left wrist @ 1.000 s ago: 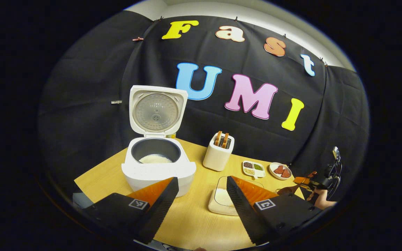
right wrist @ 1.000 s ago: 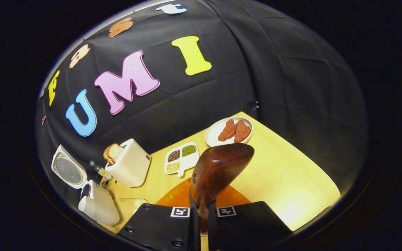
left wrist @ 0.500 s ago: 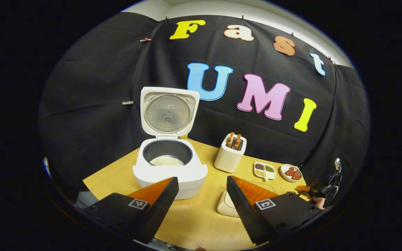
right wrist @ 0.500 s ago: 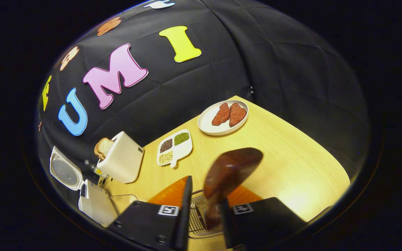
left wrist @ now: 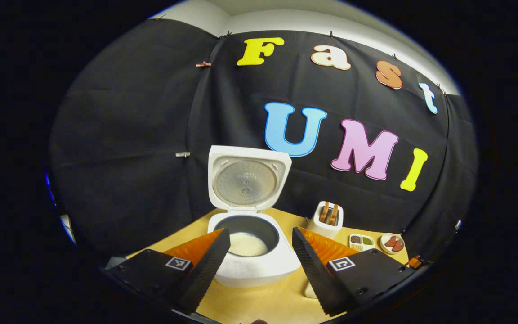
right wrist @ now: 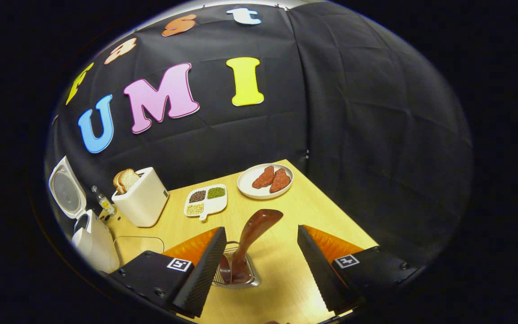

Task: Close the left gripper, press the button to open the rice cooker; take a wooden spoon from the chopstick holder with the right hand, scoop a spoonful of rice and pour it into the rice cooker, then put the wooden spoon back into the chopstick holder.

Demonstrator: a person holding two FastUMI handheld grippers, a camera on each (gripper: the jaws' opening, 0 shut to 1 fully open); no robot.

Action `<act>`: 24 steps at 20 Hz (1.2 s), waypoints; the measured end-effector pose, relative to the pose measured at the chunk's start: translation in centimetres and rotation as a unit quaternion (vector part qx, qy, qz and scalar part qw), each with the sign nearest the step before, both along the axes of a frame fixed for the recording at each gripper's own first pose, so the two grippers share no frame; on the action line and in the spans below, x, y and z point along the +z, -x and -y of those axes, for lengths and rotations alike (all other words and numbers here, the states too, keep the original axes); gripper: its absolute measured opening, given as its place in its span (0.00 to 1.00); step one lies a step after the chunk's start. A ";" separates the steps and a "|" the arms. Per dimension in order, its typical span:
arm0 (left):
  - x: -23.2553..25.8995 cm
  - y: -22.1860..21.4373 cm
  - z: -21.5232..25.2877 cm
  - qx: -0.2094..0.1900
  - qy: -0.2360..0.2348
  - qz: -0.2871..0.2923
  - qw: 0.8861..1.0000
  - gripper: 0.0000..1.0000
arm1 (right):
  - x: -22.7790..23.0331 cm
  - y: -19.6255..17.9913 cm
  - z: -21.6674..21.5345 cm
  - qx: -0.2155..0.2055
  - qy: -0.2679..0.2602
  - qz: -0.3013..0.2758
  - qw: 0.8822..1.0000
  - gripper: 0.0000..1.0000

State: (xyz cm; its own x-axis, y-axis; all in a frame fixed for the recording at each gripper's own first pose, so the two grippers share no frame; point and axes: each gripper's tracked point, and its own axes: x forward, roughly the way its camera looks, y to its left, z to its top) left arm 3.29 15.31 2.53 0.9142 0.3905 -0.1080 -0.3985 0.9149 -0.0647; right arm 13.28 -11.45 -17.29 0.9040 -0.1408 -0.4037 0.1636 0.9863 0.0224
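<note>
The white rice cooker stands with its lid up and white rice in its dark pot. My left gripper hovers open just in front of it, holding nothing. In the right gripper view the cooker sits at the far left. The dark wooden spoon stands bowl-down in the wire chopstick holder, leaning right. My right gripper is open, its fingers apart on either side of the spoon and clear of it.
On the wooden table stand a white toaster with bread, a small bottle, a divided dish of beans and a plate of meat. A shallow rice dish lies near the cooker.
My right gripper opened and let go of the spoon, which now stands in the holder; the gripper drew back. The left gripper pulled back and tilted up, still open.
</note>
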 end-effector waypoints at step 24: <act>11.6 -24.0 -17.8 -0.012 0.037 -0.025 0.999 0.96 | 7.7 13.1 -2.0 -0.047 0.037 0.071 0.996 0.99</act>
